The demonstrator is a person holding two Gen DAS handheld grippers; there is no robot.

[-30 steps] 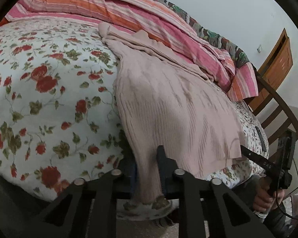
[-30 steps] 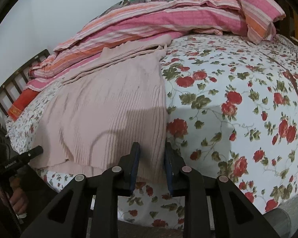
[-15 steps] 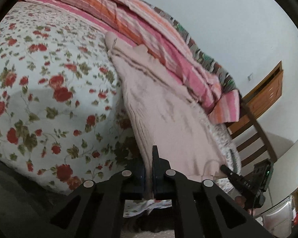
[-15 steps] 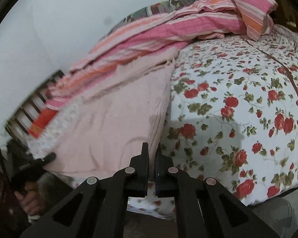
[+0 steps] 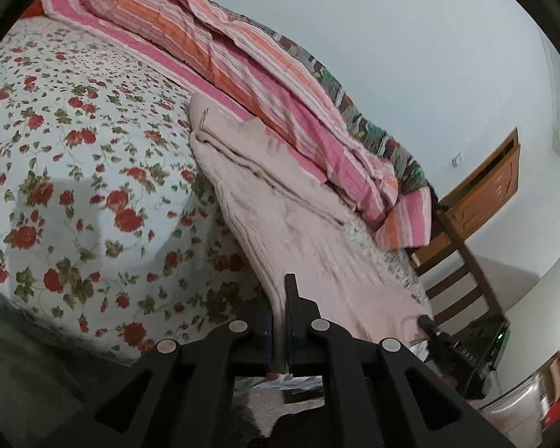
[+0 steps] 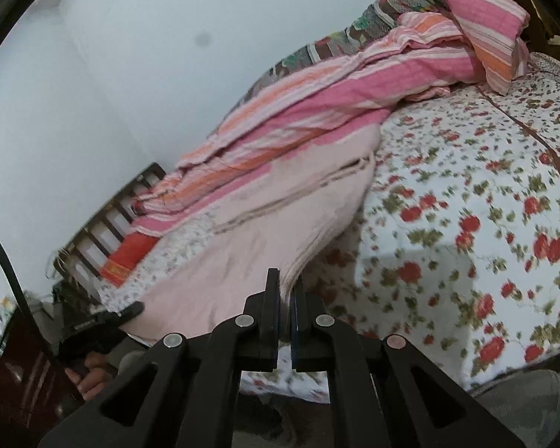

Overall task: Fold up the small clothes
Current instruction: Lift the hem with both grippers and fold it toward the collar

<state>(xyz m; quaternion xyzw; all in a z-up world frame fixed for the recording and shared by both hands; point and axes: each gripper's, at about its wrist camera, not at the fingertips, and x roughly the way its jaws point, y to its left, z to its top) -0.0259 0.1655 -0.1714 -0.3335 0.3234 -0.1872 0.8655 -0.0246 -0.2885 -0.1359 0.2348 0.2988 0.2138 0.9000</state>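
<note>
Item: pink knit garment (image 5: 287, 224), lying lengthwise on the bed (image 5: 74, 171) over the flowered sheet, far end against the striped quilt (image 5: 280, 86), near hem lifted off the mattress.

Left claw (image 5: 280, 321): closed on one near corner of the hem; I see fabric pinched between the pads.

Right claw (image 6: 286, 306): closed on the other near corner, fabric bunched in the jaws.

Risks, as I judge them:
- Thin bite. Only the edge of the knit sits in each claw; a quick pull could slide a corner out and drop the hem.
- Uneven carry. If I bring one claw forward faster, the fold lands crooked and the side edges no longer line up.
- Stretch. The ribbed knit gives easily; pulling the claws apart would distort the hem.
- Snag at the far end. The collar end touches the quilt, so dragging instead of lifting could bunch it there.
</note>
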